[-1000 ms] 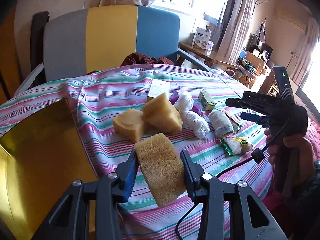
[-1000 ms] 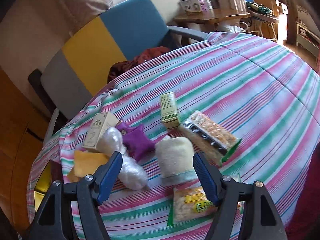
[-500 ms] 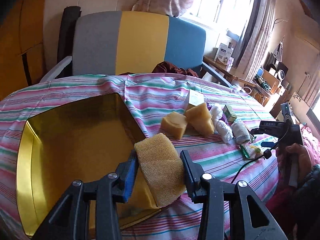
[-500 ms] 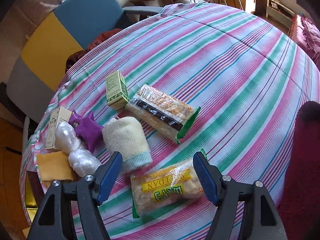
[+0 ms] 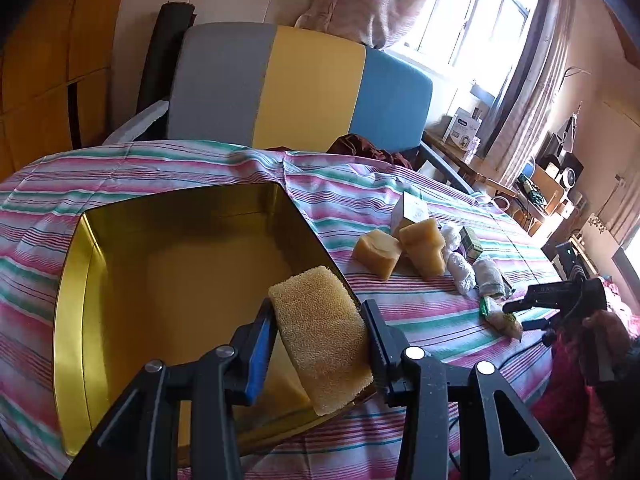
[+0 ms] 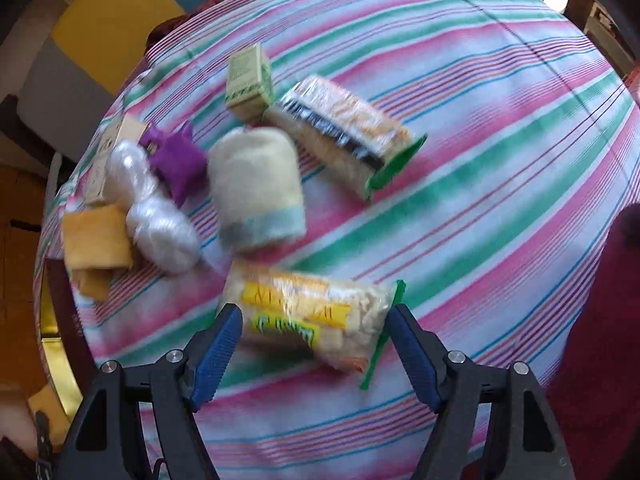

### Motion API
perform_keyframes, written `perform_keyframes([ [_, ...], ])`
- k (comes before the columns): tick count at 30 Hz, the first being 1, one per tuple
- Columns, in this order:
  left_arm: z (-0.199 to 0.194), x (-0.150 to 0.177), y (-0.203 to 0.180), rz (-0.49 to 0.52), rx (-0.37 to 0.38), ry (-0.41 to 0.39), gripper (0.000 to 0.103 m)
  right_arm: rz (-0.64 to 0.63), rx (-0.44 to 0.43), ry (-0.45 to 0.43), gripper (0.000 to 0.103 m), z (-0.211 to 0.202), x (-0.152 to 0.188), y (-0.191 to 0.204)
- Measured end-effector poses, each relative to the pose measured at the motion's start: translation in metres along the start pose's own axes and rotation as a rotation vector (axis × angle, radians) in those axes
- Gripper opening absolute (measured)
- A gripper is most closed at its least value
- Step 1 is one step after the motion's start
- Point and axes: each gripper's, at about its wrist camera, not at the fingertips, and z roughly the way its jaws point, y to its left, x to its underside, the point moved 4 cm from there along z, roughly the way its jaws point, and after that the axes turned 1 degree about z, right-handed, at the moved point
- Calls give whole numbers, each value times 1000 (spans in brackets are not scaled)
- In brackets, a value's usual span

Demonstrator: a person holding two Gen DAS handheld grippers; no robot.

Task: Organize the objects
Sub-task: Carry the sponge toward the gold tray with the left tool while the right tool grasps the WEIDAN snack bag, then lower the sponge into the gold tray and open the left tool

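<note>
The left gripper [image 5: 322,336] is clamped on a coarse yellow sponge [image 5: 322,334], its 2 jaws pressing the sponge's long sides, and it holds the sponge in the air above the right-hand rim of an open gold tin [image 5: 68,276]. The tin sits on a table under a pink, green and white striped cloth [image 5: 340,196].

From the sponge toward 2 o'clock, 2 yellow foam blocks [image 5: 402,252] lie touching each other on the cloth, with a small cream carton [image 5: 412,210] just behind them. Farther along the same line sit clear plastic bundles [image 5: 460,270] and a rolled cream sock [image 5: 489,280].

The right gripper [image 6: 314,346] stands wide open, gripping nothing, with its blue-padded fingers [image 6: 216,354] on either side of a clear snack packet with yellow and green print [image 6: 310,322] that lies flat on the cloth; this view is blurred, so whether the pads touch the packet cannot be told. At 11 o'clock from the packet is the rolled sock [image 6: 256,190], with a purple pouch [image 6: 176,160] at its 9 o'clock. At 12 o'clock lies a long green-edged cracker packet [image 6: 344,132], touching a green box [image 6: 248,76] at its far end.

A grey, yellow and blue chair [image 5: 304,88] stands behind the table.
</note>
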Motion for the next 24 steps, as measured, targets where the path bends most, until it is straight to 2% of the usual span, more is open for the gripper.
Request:
perform_keyframes([
  [3,0,1,5,-9,-4,2,43,-68,-103,59,77,3,26,20],
  [4,-1,2,6,-10,-7,2,43,-100,-101,51,77,2,31,26],
  [9,-4,6,17,-18,-32,6,43,-273,104,-93,77,-14,27,47],
  [13,-4,9,32,-39,-51,16,43,-410,194,-112,77,-9,26,65],
  [16,-5,8,51,-46,-96,21,43,-440,270,-105,76,10,15,70],
  [18,-5,5,69,-46,-133,31,43,-445,277,-72,59,25,14,70],
  [21,0,-5,101,-45,-206,46,43,-466,279,-102,50,28,13,71],
  [24,14,-16,133,-56,-255,86,43,-462,258,-113,49,33,11,75],
])
